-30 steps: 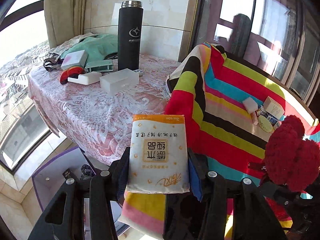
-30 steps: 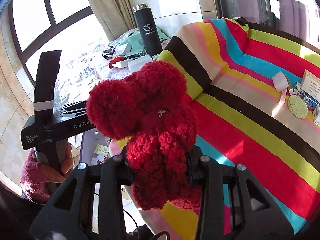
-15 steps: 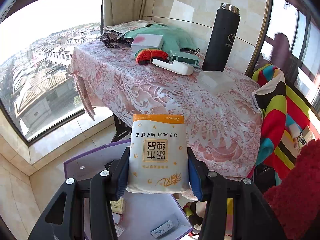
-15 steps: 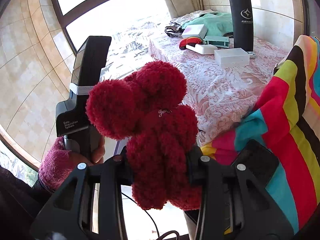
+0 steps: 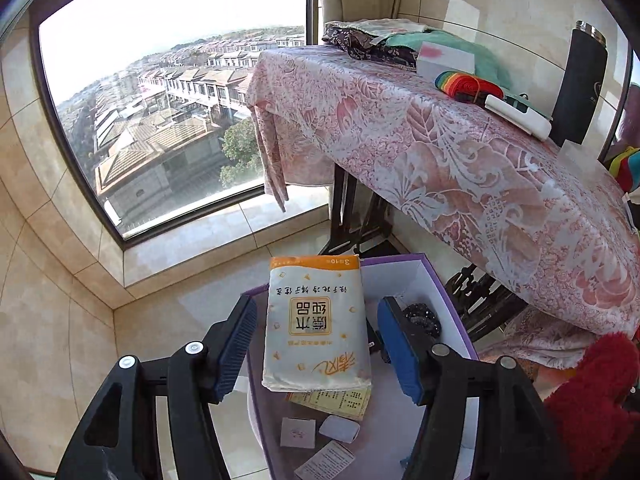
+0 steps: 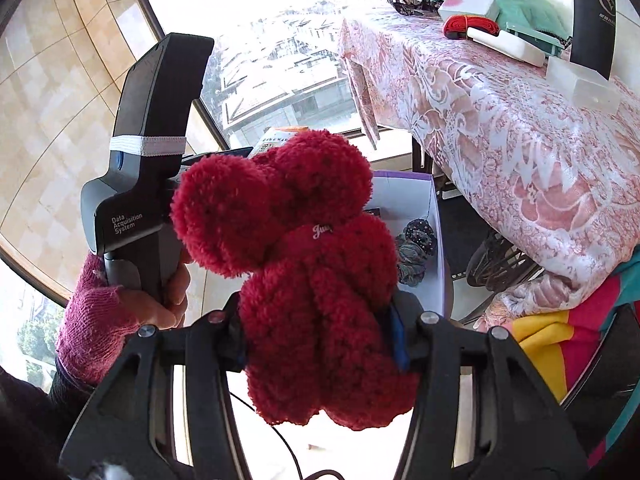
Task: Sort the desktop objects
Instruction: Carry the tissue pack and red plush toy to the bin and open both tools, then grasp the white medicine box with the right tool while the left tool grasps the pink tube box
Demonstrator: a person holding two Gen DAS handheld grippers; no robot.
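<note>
Both grippers' jaws just opened over box [image 5: 404,276].

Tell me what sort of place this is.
Probably a room in a high-rise flat. A big window looks down on rooftops, a table under a pink lace cloth carries household odds and ends, and a purple box sits on the tiled floor.

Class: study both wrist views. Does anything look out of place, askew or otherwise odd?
Yes. The tissue pack sits between the left gripper pads with gaps on both sides: the jaws have just been opening, so it is loose above the purple box. The tablecloth also hangs unevenly, one corner drooping.
</note>
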